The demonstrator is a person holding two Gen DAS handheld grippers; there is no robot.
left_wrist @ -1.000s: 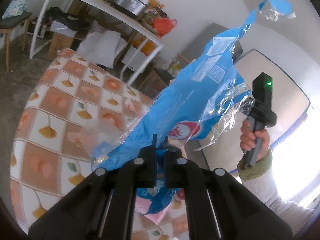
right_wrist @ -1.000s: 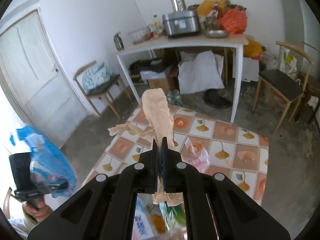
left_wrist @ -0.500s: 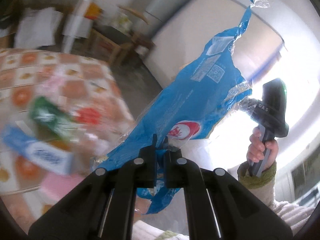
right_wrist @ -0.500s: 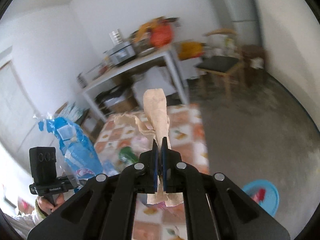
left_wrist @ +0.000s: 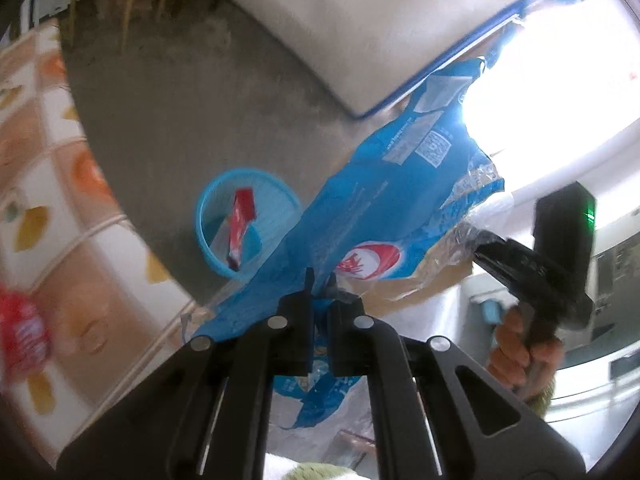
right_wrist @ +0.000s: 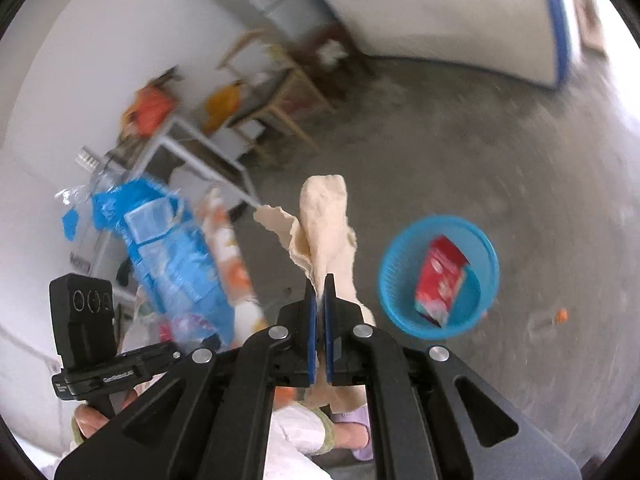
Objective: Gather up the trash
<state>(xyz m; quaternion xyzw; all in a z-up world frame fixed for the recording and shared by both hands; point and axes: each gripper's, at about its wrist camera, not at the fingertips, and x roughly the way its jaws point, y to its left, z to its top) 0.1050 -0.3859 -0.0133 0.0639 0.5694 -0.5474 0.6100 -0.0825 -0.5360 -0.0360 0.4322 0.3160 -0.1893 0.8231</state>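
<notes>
My left gripper (left_wrist: 320, 282) is shut on a torn blue plastic wrapper (left_wrist: 396, 196) that rises up and to the right in the left wrist view. The same blue wrapper (right_wrist: 172, 252) shows at the left of the right wrist view. My right gripper (right_wrist: 319, 284) is shut on a crumpled beige paper napkin (right_wrist: 326, 220) that stands above the tips. A round blue basket (right_wrist: 388, 276) sits on the concrete floor, right of the napkin, with a red packet (right_wrist: 440, 276) inside. The basket (left_wrist: 208, 208) lies left of the wrapper in the left wrist view.
A table with an orange patterned cloth (left_wrist: 48, 184) fills the left edge, with a red wrapper (left_wrist: 22, 334) on it. A white panel with a blue edge (left_wrist: 372, 32) leans at the back. Wooden chairs (right_wrist: 280, 92) and a white table (right_wrist: 192, 152) stand farther off. A person's foot in a lilac slipper (right_wrist: 352, 432) is below.
Both grippers swung away from the patterned table toward the floor and tilted downward. The blue basket has come into both views. Each gripper still holds its piece of trash.
</notes>
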